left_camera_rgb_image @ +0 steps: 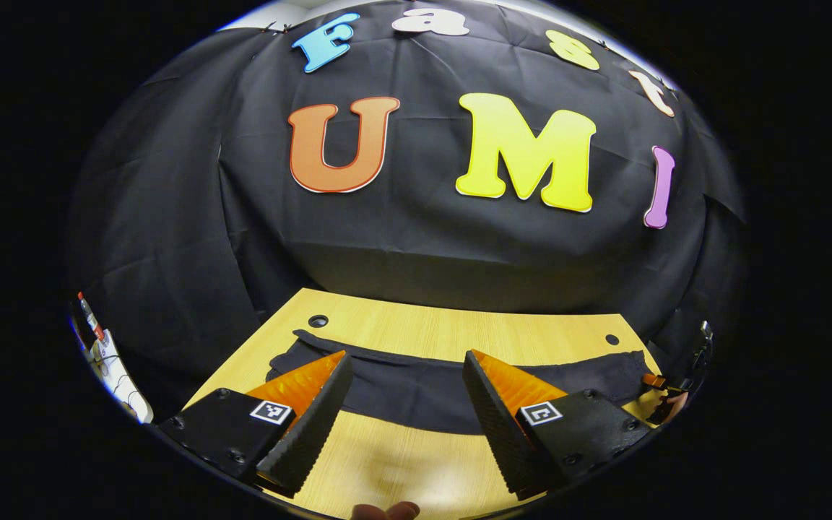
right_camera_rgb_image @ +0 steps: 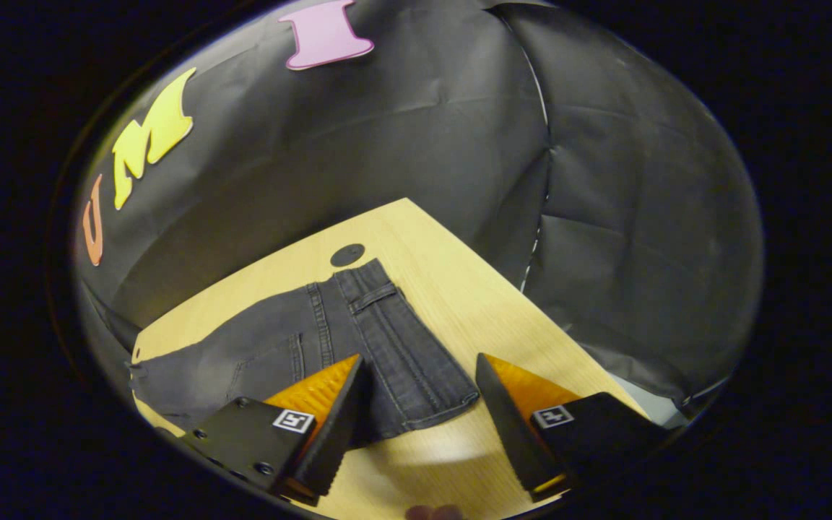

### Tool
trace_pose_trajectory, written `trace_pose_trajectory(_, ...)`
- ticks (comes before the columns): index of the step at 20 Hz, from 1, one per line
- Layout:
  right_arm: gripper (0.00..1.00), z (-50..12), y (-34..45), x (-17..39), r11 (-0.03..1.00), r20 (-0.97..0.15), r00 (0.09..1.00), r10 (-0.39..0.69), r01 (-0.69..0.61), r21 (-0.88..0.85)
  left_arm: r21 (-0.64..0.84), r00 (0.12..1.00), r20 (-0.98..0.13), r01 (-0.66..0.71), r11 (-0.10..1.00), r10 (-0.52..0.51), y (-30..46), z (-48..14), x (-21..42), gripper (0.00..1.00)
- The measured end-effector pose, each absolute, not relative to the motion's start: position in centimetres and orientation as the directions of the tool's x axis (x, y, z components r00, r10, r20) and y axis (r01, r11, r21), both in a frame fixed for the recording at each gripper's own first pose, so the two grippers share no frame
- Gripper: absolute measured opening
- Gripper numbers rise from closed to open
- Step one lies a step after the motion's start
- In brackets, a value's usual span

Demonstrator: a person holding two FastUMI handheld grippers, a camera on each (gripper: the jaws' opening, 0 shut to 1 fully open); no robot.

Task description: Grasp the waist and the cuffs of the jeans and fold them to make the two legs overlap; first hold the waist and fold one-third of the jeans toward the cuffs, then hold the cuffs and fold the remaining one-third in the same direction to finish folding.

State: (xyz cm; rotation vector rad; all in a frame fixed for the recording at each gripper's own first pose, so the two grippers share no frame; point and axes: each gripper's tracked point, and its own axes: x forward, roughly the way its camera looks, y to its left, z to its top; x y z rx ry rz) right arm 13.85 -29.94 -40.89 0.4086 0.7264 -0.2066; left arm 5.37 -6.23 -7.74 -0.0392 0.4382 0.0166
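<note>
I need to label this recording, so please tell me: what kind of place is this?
Probably a staged recording booth, not a home: black cloth wall, a bare wooden table with dark jeans spread flat on it.

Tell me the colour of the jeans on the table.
Dark charcoal grey, plain denim: the jeans show best in the right gripper view.

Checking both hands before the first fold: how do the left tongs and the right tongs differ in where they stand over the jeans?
The left tongs hang over a long side edge of the dark grey denim jeans; the right tongs hang over one end, apparently the waist. The left tongs frame cloth squarely; the right tongs' corner lies off-centre. Both are open, over the light wooden table.
</note>
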Motion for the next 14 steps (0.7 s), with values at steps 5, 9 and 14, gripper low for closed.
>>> trace_pose_trajectory(5,0.37,-40.7,-29.2,14.1,0.856,-0.704,0.71,0.019,0.353,0.379,-0.051,0.903,-0.429,-0.032,0.998,0.007,-5.6,-7.9,5.1,0.99)
trace_pose_trajectory(9,0.16,-38.9,-29.3,13.9,0.868,-0.722,0.692,0.005,0.356,0.346,-0.004,0.915,-0.404,-0.015,1.0,0.013,-4.7,-7.5,4.6,0.99)
trace_pose_trajectory(14,0.16,-31.9,-27.5,14.1,0.919,-0.66,0.75,-0.045,0.289,0.266,-0.002,0.927,-0.375,-0.028,1.0,0.025,-2.2,-7.3,3.5,0.99)
